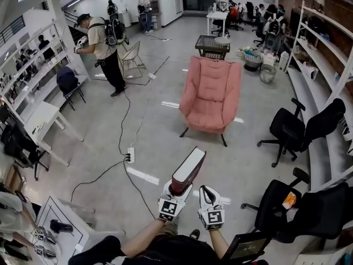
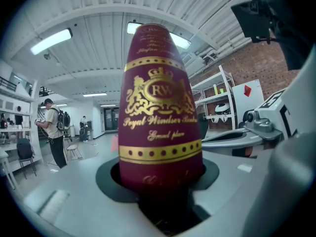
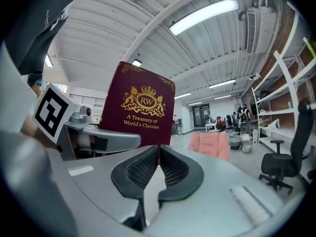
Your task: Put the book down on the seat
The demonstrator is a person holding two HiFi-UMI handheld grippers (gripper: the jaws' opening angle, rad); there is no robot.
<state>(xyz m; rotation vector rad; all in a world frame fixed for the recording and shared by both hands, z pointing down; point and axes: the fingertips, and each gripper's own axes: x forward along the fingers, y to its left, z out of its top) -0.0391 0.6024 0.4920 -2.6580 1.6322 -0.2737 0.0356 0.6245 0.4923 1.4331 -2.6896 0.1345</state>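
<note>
A dark red book [image 1: 188, 172] with gold print and white page edges stands tilted up out of my left gripper [image 1: 177, 189], low in the middle of the head view. In the left gripper view its spine [image 2: 159, 107] fills the middle, and the left gripper [image 2: 160, 176] is shut on its lower end. My right gripper [image 1: 207, 192] is just to the right of the book, not touching it. Its black pads [image 3: 143, 168] meet with nothing between them, so the right gripper [image 3: 159, 158] is shut and empty. The pink armchair [image 1: 211, 91] stands some way ahead, its seat bare.
Two black office chairs [image 1: 300, 128] [image 1: 309, 208] stand at the right beside white shelving [image 1: 325, 48]. A power strip [image 1: 130, 154] and cables lie on the floor at the left. A person [image 1: 105, 51] stands far left. A white table [image 1: 44, 117] is at the left.
</note>
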